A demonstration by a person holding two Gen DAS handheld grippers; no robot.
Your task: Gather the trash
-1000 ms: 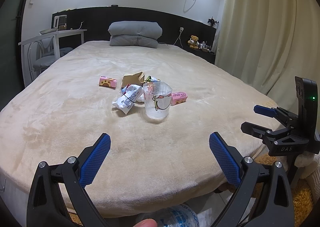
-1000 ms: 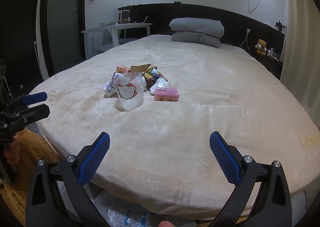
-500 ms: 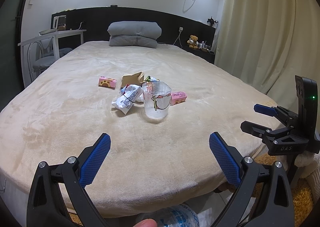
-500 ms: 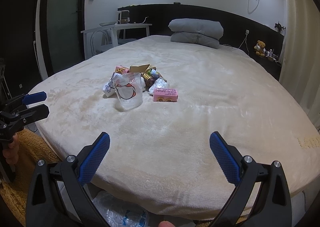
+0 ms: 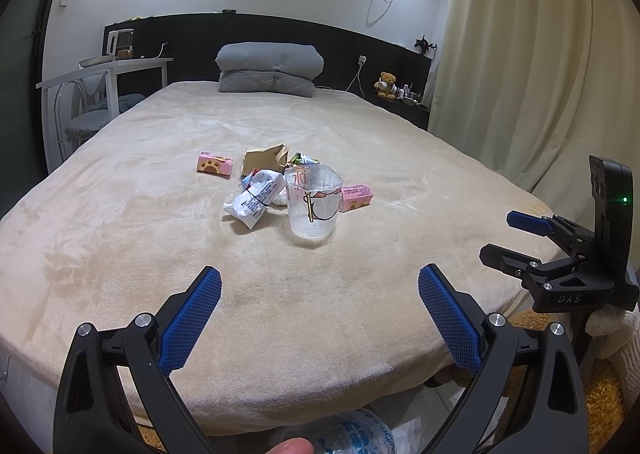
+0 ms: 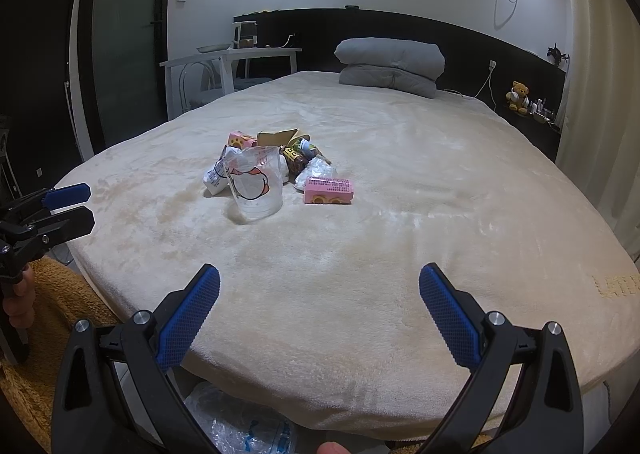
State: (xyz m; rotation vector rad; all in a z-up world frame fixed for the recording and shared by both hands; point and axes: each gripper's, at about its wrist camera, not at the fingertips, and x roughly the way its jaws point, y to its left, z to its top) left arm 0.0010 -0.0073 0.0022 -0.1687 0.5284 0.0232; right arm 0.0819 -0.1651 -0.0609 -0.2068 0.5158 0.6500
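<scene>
Bedroom, plush beige bed (image 5: 120,234), trash heaped mid-mattress. Left gripper (image 5: 319,306) spread wide, empty; right gripper (image 6: 319,304) the same. The clear plastic cup (image 5: 313,202) stands upright straight ahead of both, well apart; crinkly white wrapper (image 5: 254,202) just left of it, pink carton (image 6: 329,190) lying crosswise on its right. Neither looks nearer.

"DAS" embossed on right gripper (image 5: 520,238) body, seen from left wrist view. Clear cup (image 5: 313,201) has red character print, unreadable. Gold lettering on bed cover (image 6: 616,286) right edge, cut off. Wrapper texts too small to read.
</scene>
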